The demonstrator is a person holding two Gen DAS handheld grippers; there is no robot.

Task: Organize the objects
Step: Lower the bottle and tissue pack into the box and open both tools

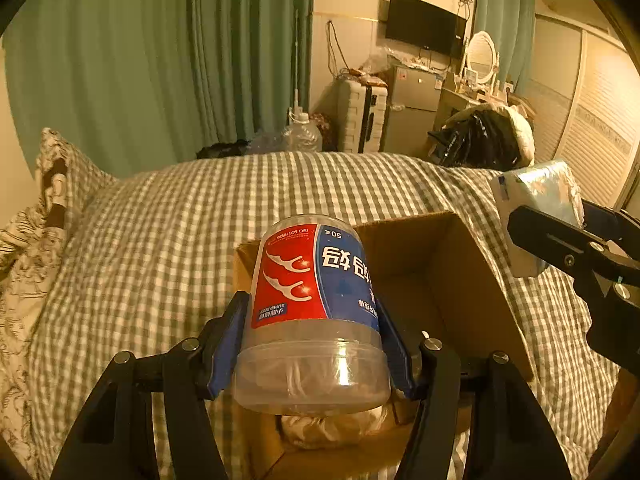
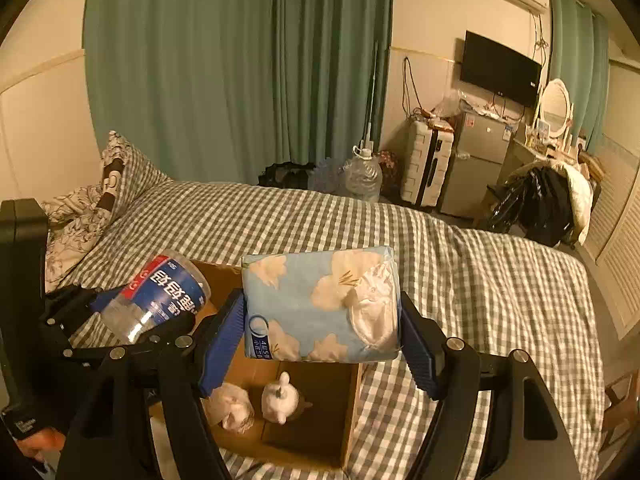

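Observation:
My left gripper (image 1: 312, 344) is shut on a clear plastic floss-pick jar (image 1: 314, 312) with a red and blue label, held upside down above the near end of an open cardboard box (image 1: 460, 280). The jar also shows in the right wrist view (image 2: 160, 296). My right gripper (image 2: 322, 334) is shut on a light-blue tissue pack (image 2: 320, 304) with white flowers, held above the same box (image 2: 348, 404). The pack and right gripper show at the right edge of the left wrist view (image 1: 536, 200). Inside the box lie a white bear figurine (image 2: 280, 400) and a pale crumpled object (image 2: 232, 406).
The box sits on a bed with a grey-checked cover (image 2: 480, 280). A patterned pillow (image 2: 120, 176) lies at the head on the left. Beyond the bed stand a water jug (image 2: 362, 174), a white suitcase (image 2: 426, 164), a small fridge (image 2: 476, 160) and a chair heaped with clothes (image 2: 540, 200).

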